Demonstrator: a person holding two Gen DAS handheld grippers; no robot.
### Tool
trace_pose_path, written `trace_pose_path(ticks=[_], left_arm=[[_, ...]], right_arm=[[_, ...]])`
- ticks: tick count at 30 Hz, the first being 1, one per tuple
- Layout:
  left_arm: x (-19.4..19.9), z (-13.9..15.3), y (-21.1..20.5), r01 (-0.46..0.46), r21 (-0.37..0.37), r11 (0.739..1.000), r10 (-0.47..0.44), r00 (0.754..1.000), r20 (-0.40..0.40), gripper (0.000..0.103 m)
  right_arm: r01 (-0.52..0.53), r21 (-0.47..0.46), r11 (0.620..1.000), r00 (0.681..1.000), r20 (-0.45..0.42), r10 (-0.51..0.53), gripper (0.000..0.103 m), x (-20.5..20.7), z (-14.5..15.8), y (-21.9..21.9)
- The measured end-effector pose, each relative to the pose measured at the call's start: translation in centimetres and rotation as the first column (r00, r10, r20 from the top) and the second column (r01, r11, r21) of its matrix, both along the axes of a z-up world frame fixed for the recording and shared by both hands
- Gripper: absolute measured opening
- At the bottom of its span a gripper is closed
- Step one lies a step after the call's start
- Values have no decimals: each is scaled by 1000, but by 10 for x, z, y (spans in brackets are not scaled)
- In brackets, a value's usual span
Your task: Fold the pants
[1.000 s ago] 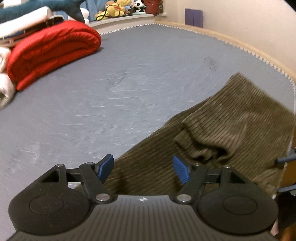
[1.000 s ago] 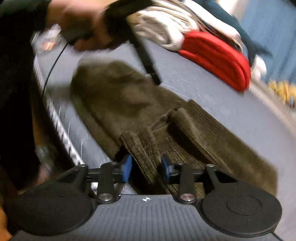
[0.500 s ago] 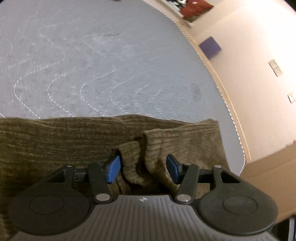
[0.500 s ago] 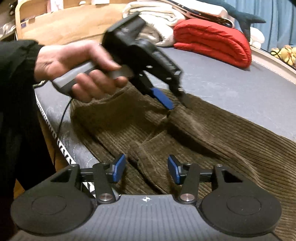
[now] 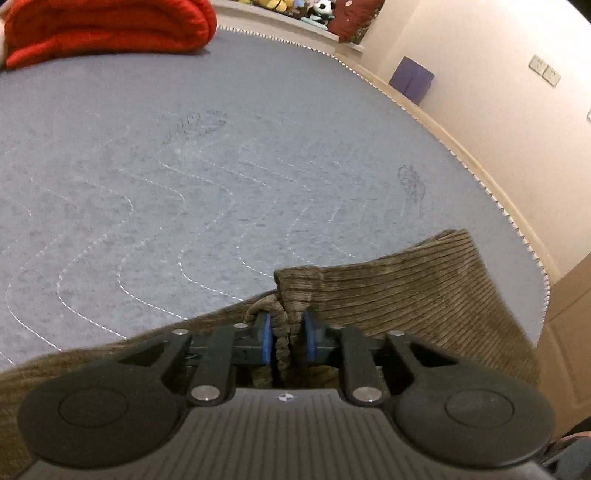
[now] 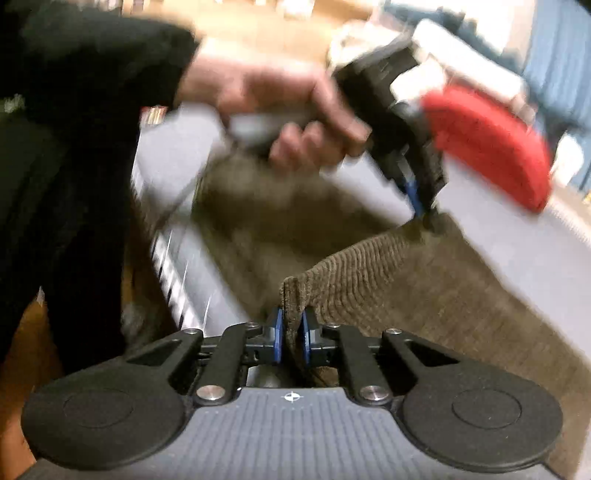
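Observation:
The olive-brown corduroy pants lie on the grey quilted mattress. My left gripper is shut on a bunched edge of the pants and holds it raised off the mattress. My right gripper is shut on another edge of the pants, also lifted. The right wrist view, blurred, shows the person's hand holding the left gripper, pinching the far end of the same raised edge.
A rolled red blanket lies at the mattress's far left; it shows in the right wrist view too. Stuffed toys sit on a ledge beyond. The mattress edge runs along a cream wall. A wooden panel stands at right.
Both grippers have shut on the edge of the pants, which they straddled open half a second ago, and have raised it. The right wrist view is now blurred by motion.

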State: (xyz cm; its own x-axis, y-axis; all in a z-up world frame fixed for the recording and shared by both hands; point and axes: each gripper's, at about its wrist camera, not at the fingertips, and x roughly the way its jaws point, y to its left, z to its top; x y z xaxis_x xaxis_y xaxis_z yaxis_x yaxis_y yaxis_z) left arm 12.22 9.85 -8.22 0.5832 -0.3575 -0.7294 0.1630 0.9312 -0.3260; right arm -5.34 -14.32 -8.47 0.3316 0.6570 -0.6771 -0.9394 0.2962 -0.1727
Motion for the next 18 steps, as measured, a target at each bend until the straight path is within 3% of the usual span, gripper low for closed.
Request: trace_pose_path(ticks=[2, 4, 6, 8, 9, 11, 12, 14, 15, 18], left_arm=[[-2, 9, 1, 0, -7, 1000, 0, 1000, 12, 24], [-14, 21, 0, -8, -3, 1000, 8, 999, 50, 24], [-23, 29, -6, -8, 29, 1000, 6, 996, 88, 24], [-31, 36, -16, -16, 104, 994, 3, 992, 122, 38], [-34, 42, -20, -36, 154, 987, 12, 988, 153, 53], [-38, 48, -22, -82, 241, 967, 28, 975, 219, 59], [-40, 52, -20, -100, 250, 963, 37, 969, 243, 56], [-41, 55, -17, -66, 200, 978, 16, 970, 244, 32], [-40, 55, -18, -30, 164, 986, -8, 974, 228, 18], [-40, 45, -32, 110, 130, 985, -130, 978, 165, 7]], right_arm=[[-14, -28, 1000, 998, 54, 16, 16, -8, -4, 2], [9, -4, 1000, 1000, 2, -9, 25, -5, 8, 1], [73, 76, 994, 994, -88, -66, 49, 6, 25, -7], [150, 144, 978, 981, -146, -129, 53, 19, 38, -18], [190, 168, 967, 971, -179, -160, 53, 25, 42, -23], [293, 212, 932, 941, -239, -241, 54, 39, 50, -38], [361, 232, 903, 918, -260, -300, 57, 47, 52, -46], [516, 263, 815, 848, -294, -442, 61, 62, 54, -66], [602, 269, 752, 792, -321, -520, 62, 71, 53, -79], [803, 222, 554, 596, -336, -729, 63, 92, 45, -114]])
